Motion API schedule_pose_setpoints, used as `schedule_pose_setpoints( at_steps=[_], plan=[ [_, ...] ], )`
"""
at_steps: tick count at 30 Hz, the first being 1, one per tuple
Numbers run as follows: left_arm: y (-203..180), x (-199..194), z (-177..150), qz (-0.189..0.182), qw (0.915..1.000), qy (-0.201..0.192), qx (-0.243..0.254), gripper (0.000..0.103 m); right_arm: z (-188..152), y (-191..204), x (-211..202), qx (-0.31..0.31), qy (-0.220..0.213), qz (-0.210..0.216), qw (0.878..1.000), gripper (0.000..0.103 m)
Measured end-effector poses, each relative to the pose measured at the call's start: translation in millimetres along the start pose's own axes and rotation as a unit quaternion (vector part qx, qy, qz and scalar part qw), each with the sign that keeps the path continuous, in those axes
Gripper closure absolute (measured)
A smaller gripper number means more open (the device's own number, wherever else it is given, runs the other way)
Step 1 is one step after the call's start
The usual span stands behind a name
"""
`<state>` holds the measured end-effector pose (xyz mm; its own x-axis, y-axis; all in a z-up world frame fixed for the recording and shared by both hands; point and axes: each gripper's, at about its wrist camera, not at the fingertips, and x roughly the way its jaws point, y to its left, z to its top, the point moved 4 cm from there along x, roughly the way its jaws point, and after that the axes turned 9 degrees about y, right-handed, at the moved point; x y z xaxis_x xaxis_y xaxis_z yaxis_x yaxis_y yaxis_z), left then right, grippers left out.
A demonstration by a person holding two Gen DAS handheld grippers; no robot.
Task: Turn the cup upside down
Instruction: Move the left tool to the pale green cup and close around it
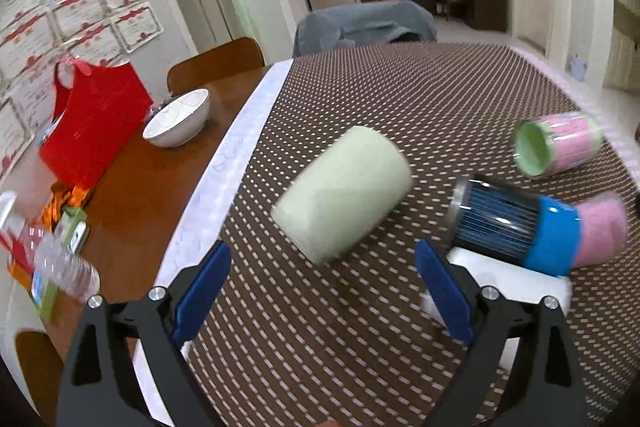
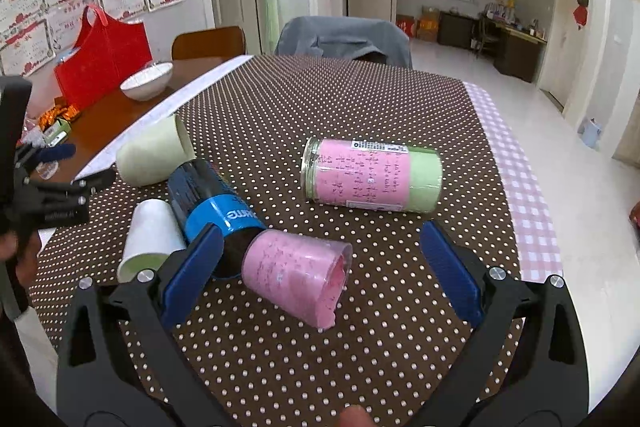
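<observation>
Several cups lie on their sides on the dotted brown tablecloth. A pale green cup lies just ahead of my open, empty left gripper; it also shows in the right wrist view. A blue-and-black cup lies beside it, with a pink cup at its end and a white cup beneath. My right gripper is open, its jaws either side of the pink cup. The blue-and-black cup and white cup lie left of it. The left gripper shows at the left edge.
A glass jar with pink and green lining lies on its side at mid-table; it also shows in the left wrist view. A white bowl, red bag and plastic bottle sit on the bare wooden table at left. Chairs stand at the far edge.
</observation>
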<state>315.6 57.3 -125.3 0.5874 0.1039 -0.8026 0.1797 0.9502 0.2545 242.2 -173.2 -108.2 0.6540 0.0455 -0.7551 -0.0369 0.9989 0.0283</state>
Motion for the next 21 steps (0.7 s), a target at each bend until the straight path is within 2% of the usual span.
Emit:
schedule_pose_setpoints(
  at_steps=[5,11,17,21],
  plan=[
    [4,32,21,0.004,0.9980,0.023,0.059,0.011,13,1,20,0.007,0.019,-0.009,1.000,0.006],
    [-7,68,36,-0.031,0.9876,0.054,0.145,0.011,24,5,46,0.008,0.042,-0.018,0.999,0.006],
    [-16,91,50,-0.078,0.9785,0.072,0.177,0.011,30,9,64,0.006,0.057,-0.023,0.998,0.006],
    [-20,107,61,-0.109,0.9763,0.092,0.163,0.011,33,8,74,0.005,0.065,-0.025,0.998,0.006]
  ],
)
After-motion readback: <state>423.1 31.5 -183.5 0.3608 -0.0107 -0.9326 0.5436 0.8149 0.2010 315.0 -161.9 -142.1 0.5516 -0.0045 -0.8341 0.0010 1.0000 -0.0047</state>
